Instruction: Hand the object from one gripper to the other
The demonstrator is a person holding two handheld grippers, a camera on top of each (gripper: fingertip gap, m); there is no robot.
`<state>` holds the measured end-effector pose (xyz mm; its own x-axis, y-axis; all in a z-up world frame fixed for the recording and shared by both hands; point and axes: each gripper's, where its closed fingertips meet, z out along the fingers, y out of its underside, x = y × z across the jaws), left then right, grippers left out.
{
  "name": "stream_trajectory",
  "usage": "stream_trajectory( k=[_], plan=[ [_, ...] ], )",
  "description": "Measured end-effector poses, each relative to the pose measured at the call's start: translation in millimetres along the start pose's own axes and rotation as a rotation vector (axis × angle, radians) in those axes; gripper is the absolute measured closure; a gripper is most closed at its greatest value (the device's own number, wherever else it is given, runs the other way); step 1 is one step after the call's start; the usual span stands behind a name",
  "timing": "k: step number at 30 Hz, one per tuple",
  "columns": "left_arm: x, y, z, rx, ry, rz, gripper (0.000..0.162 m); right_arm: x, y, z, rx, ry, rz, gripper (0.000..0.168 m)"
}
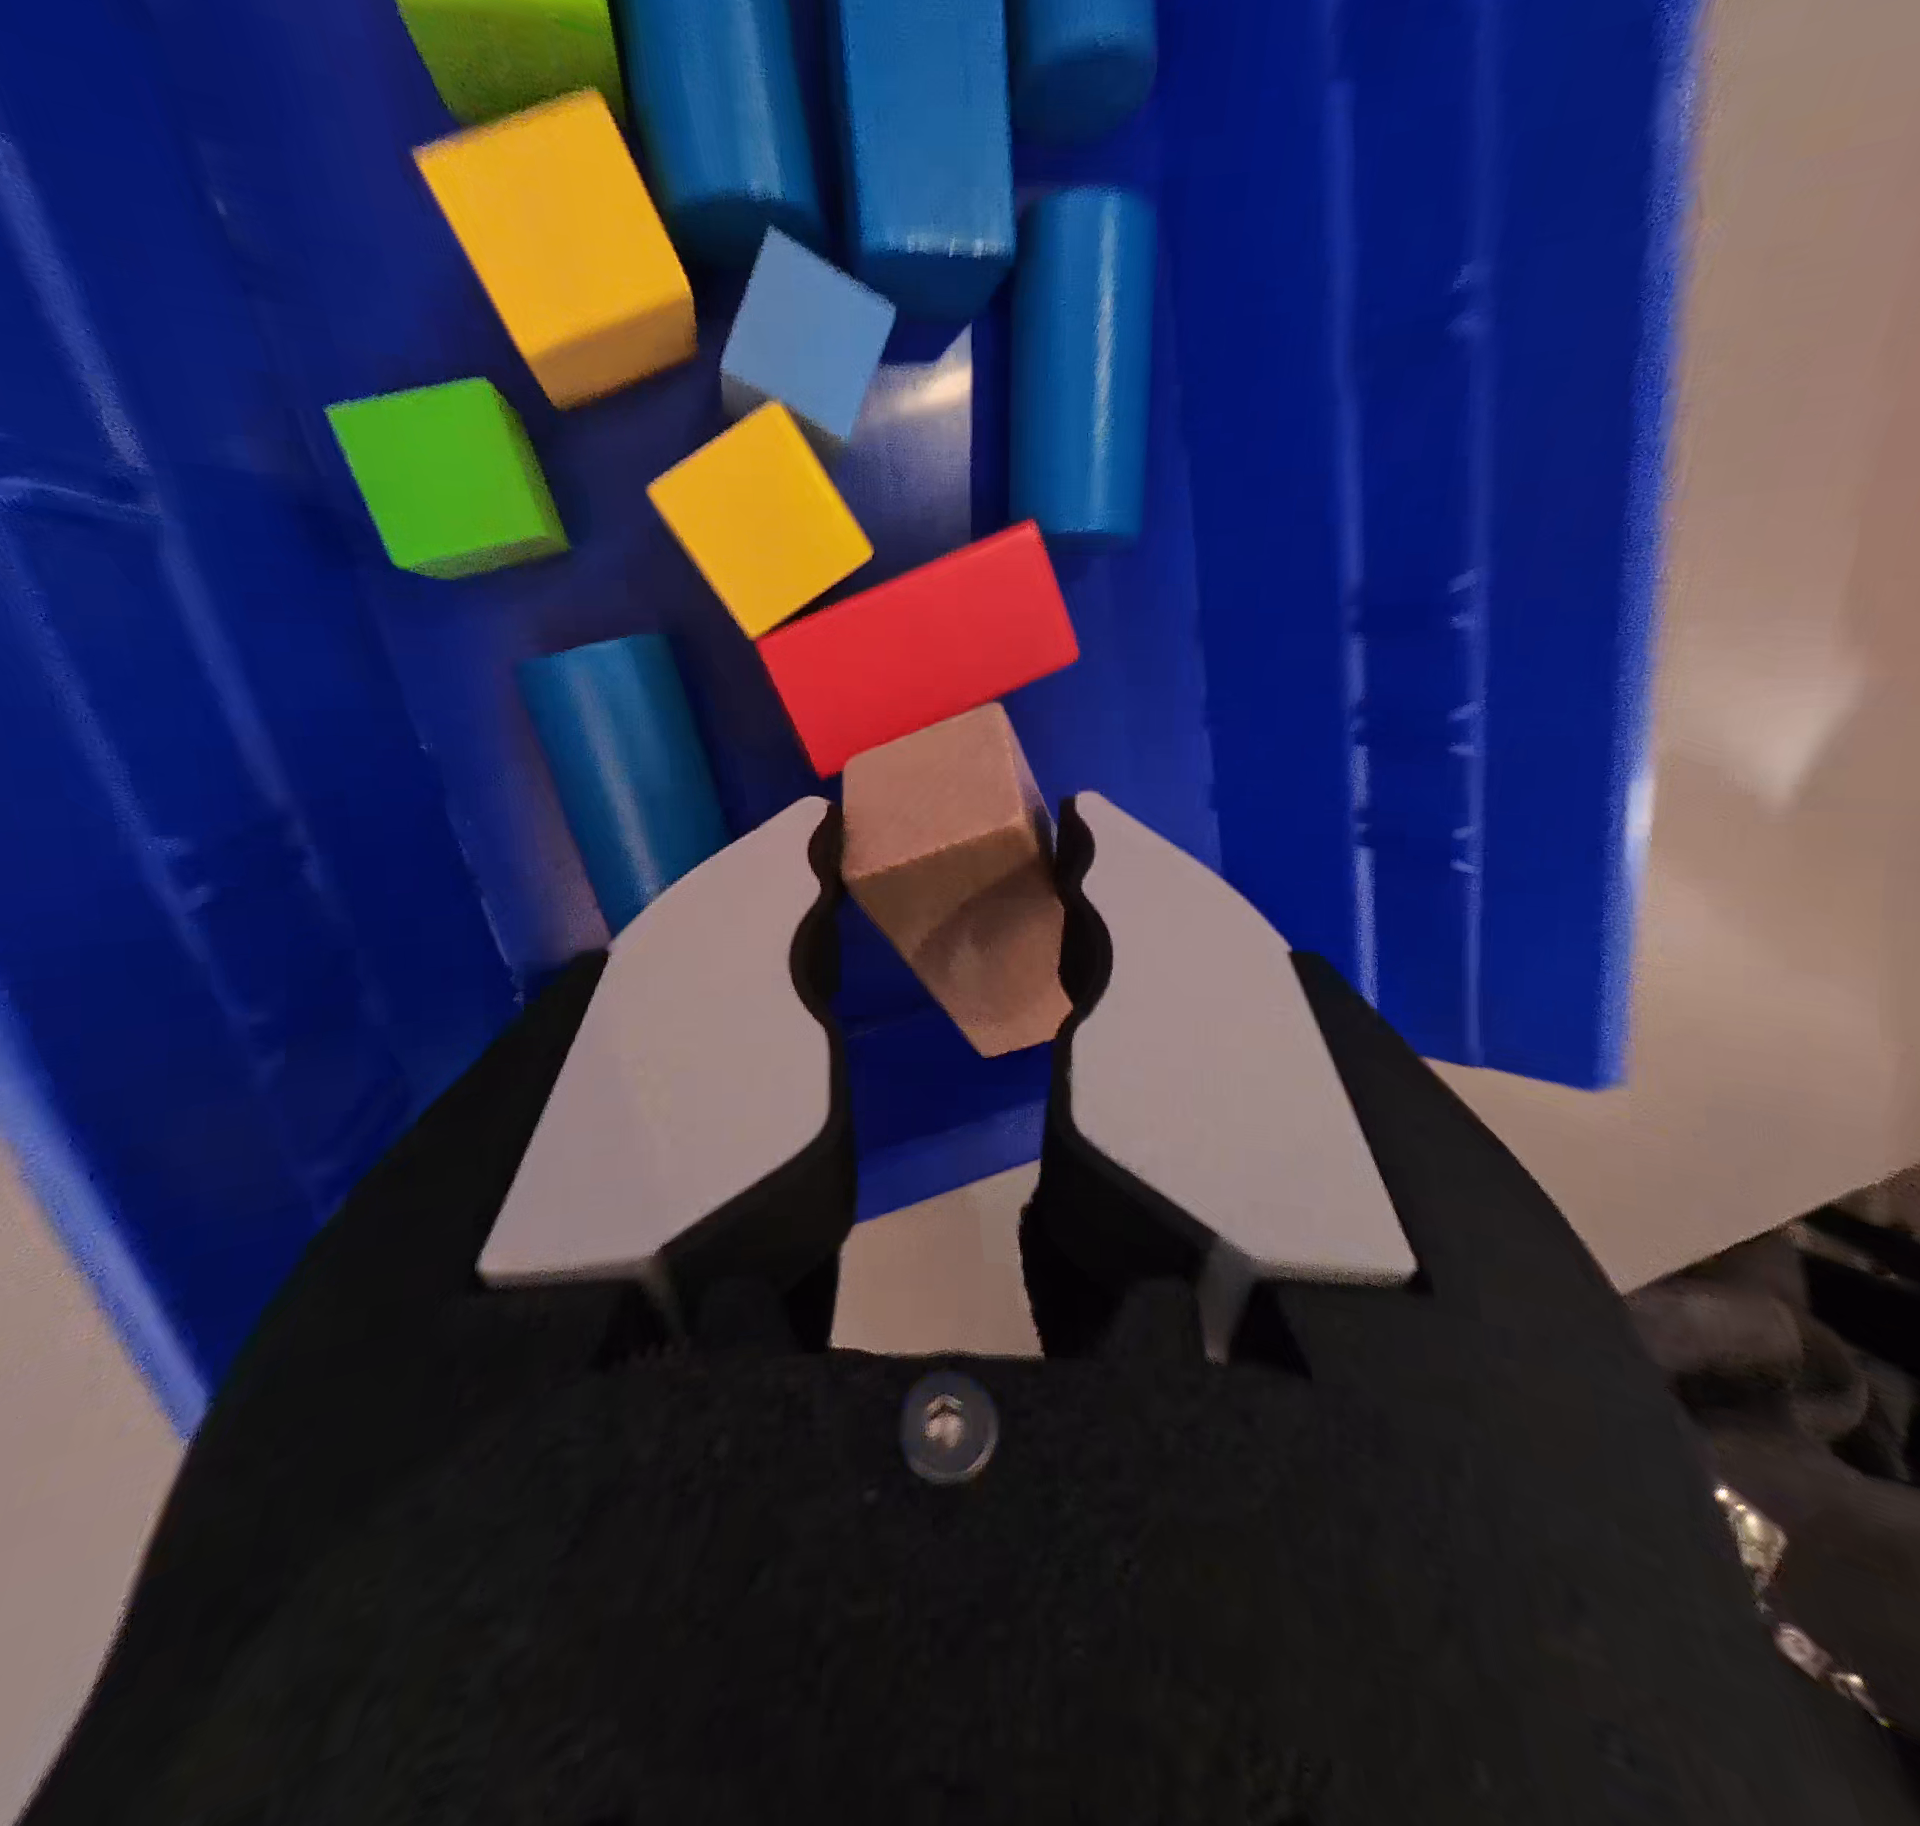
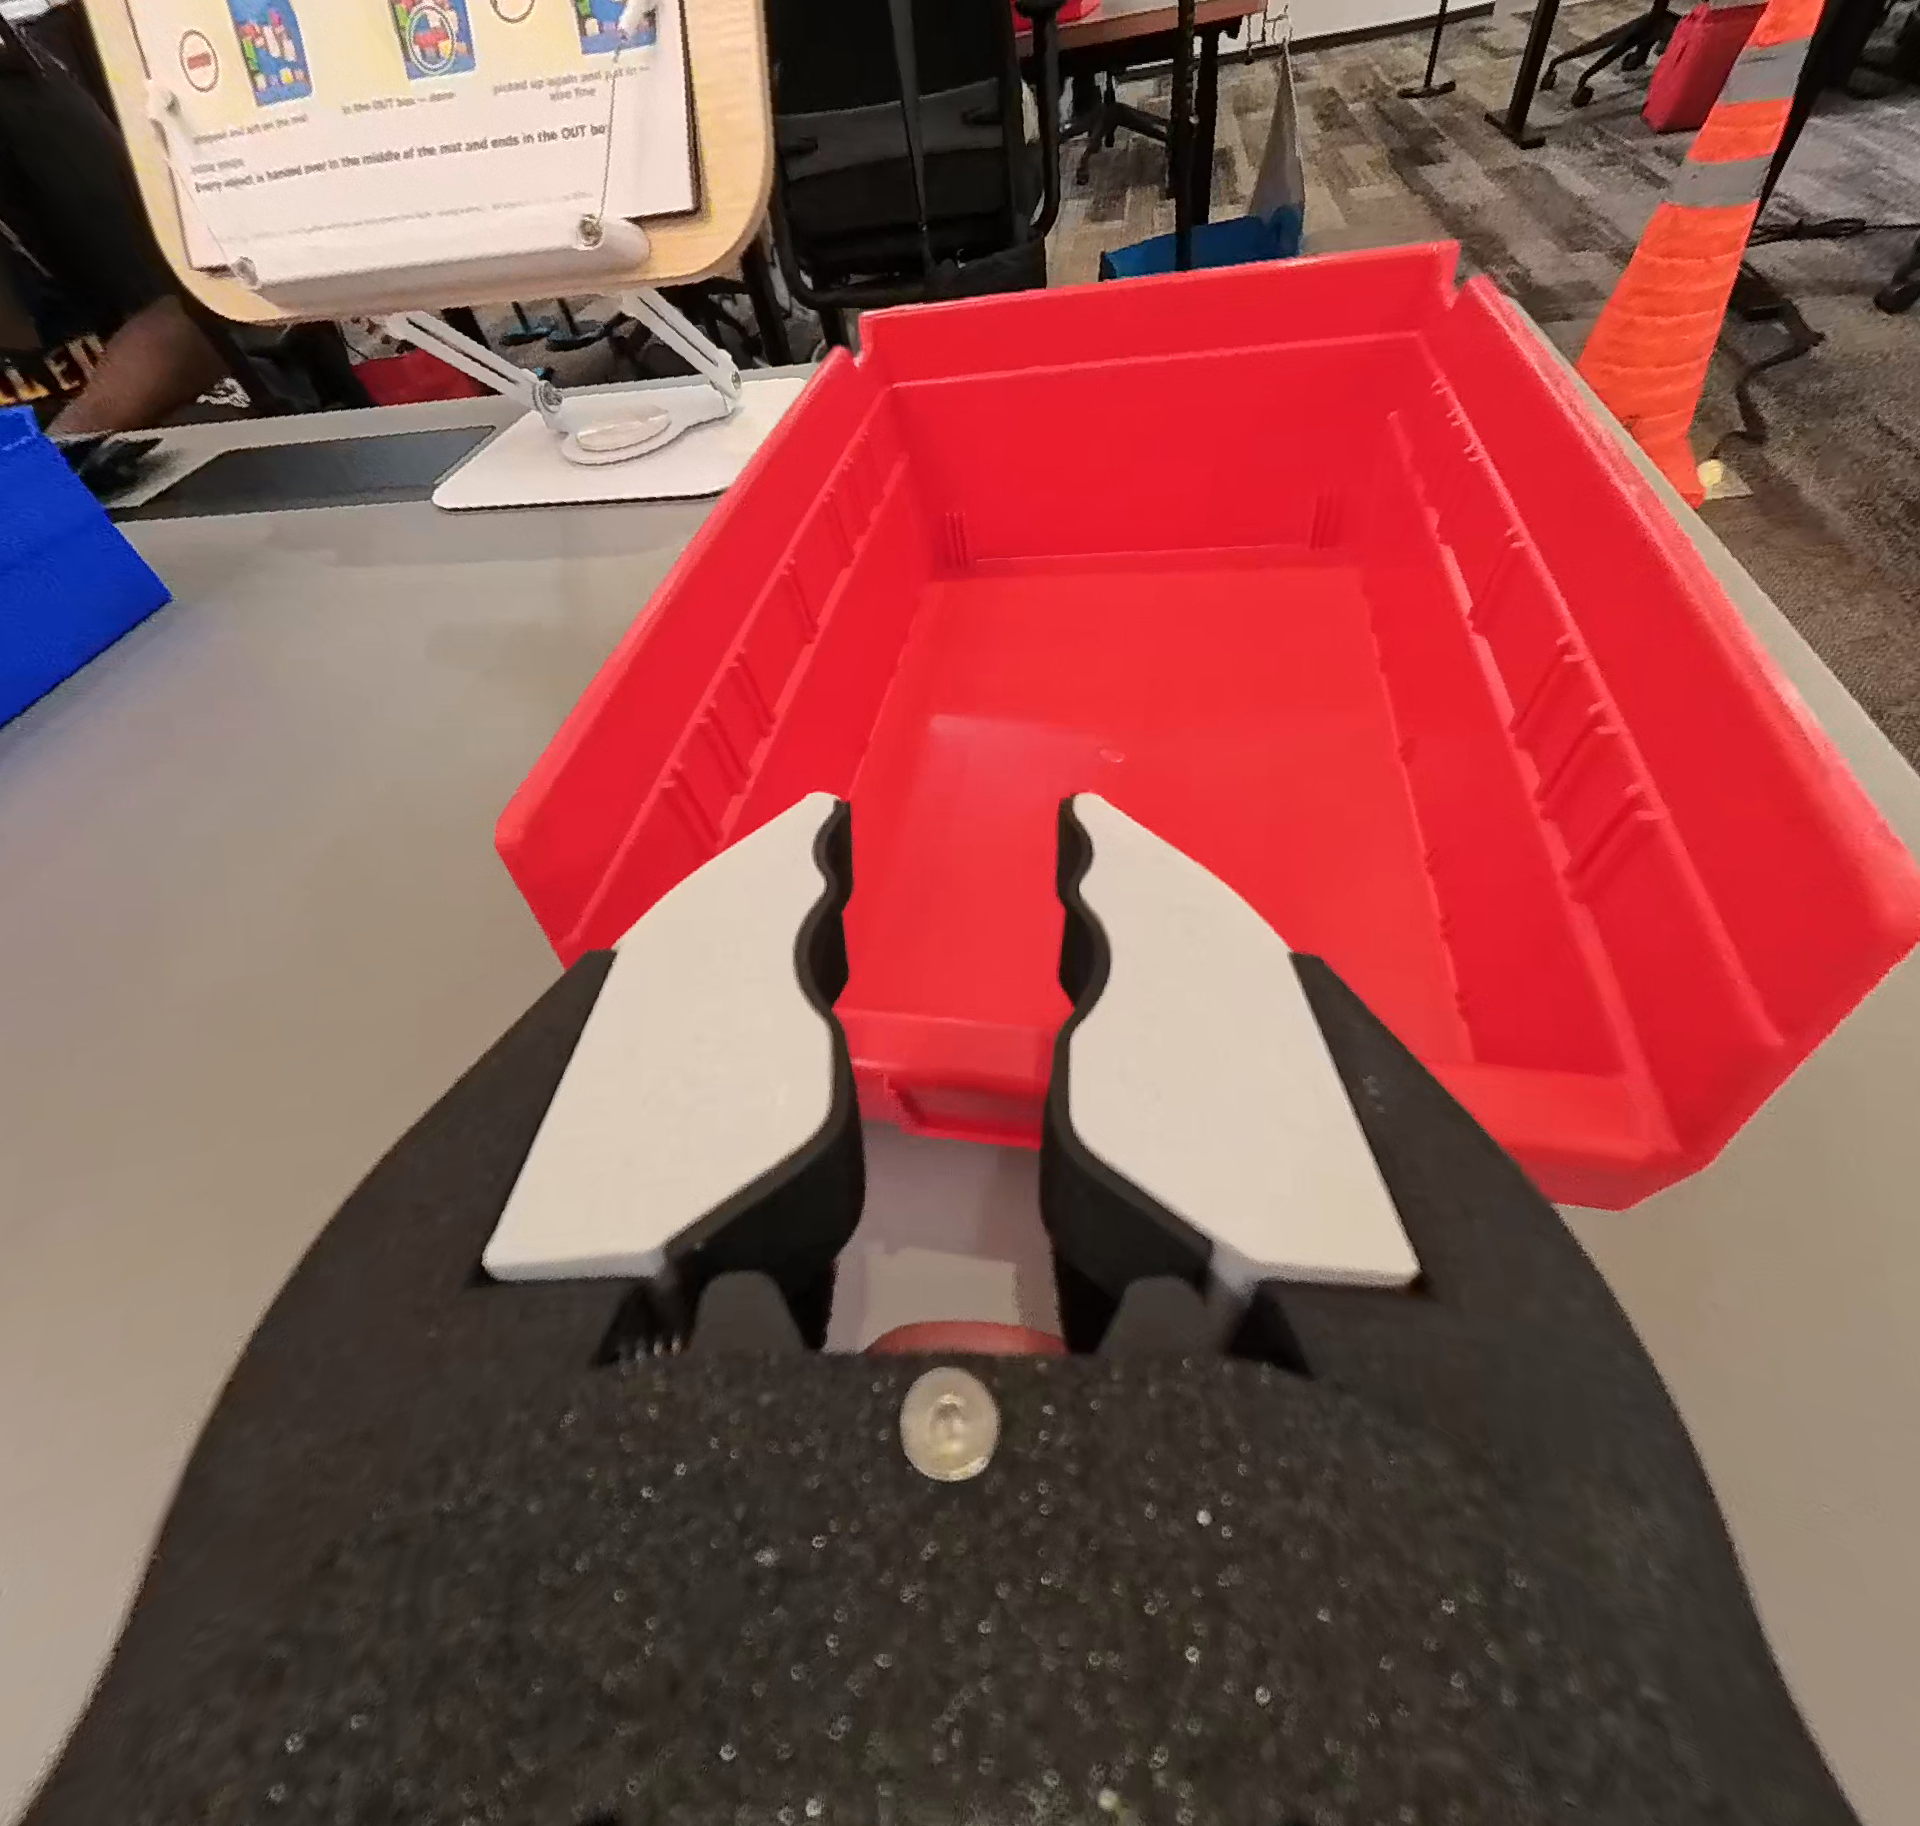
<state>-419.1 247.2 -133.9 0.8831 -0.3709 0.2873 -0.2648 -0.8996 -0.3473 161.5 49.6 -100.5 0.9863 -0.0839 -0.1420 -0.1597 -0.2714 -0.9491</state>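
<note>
Item 1: left hand-held gripper [image 1: 945, 831], black body with pale grey finger plates, clenched on a plain tan wooden block [image 1: 951, 867]. The block sat tilted between the fingertips, its far end pointing toward the bin below and its near end angled to the right.

Item 2: blue bin [image 1: 1351, 529], seen from above in the left wrist view, slightly blurred. Contents:
- red rectangular block [image 1: 920, 644], just beyond the held block and overlapping it in view; whether they touched could not be told
- small yellow cube [image 1: 758, 519], beside the red block's upper left corner
- larger yellow block [image 1: 561, 244], farther up and left
- green cube [image 1: 447, 477], at the left
- pale blue cube [image 1: 810, 327], tilted, near the middle
- large lime green piece [image 1: 499, 0], at the top left edge
- several darker blue long pieces, among them a blue cylinder [image 1: 618, 753] at lower left and a blue rod [image 1: 1081, 363] at the right.

Item 3: right hand-held gripper [image 2: 954, 831], same make, released, fingers parted with nothing between them. It hovered over the near end of a red bin [image 2: 1714, 841].

Item 4: red bin, empty, standing on the grey surface [image 2: 312, 789].

Item 5: instruction board [image 2: 436, 93] on a white stand, at the far edge of the surface, to the left of the red bin.

Item 6: orange traffic cone [image 2: 1714, 218] with grey bands, on the carpeted floor beyond the surface, at right.
</note>
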Motion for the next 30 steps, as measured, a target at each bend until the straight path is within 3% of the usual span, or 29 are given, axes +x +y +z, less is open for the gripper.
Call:
stream_trajectory(
  k=[6, 9, 11, 15, 18, 25, 30],
  plan=[
    [43, -41, -68, 0.425, 0.317, 0.166, 0.124, -36, -25, -5, 0.085, -0.082, -0.053, 0.133],
    [98, -48, -98, 0.599, 0.500, 0.368, 0.124, -98, -49, -4, 0.104, -0.306, -0.065, 0.131],
    [143, -48, -109, 0.657, 0.585, 0.502, 0.124, -158, -57, -1, 0.053, -0.553, -0.062, 0.131],
    [240, -41, -101, 0.641, 0.724, 0.726, 0.124, -271, -71, -3, -0.071, -1.062, 0.061, 0.129],
    [297, -33, -92, 0.616, 0.801, 0.838, 0.124, -318, -75, -4, -0.139, -1.278, 0.093, 0.128],
    [359, -22, -83, 0.596, 0.958, 0.909, 0.125, -334, -82, 7, -0.194, -1.389, 0.175, 0.122],
    [371, -17, -72, 0.577, 1.002, 0.894, 0.125, -325, -78, 4, -0.205, -1.438, 0.189, 0.134]
  ],
)
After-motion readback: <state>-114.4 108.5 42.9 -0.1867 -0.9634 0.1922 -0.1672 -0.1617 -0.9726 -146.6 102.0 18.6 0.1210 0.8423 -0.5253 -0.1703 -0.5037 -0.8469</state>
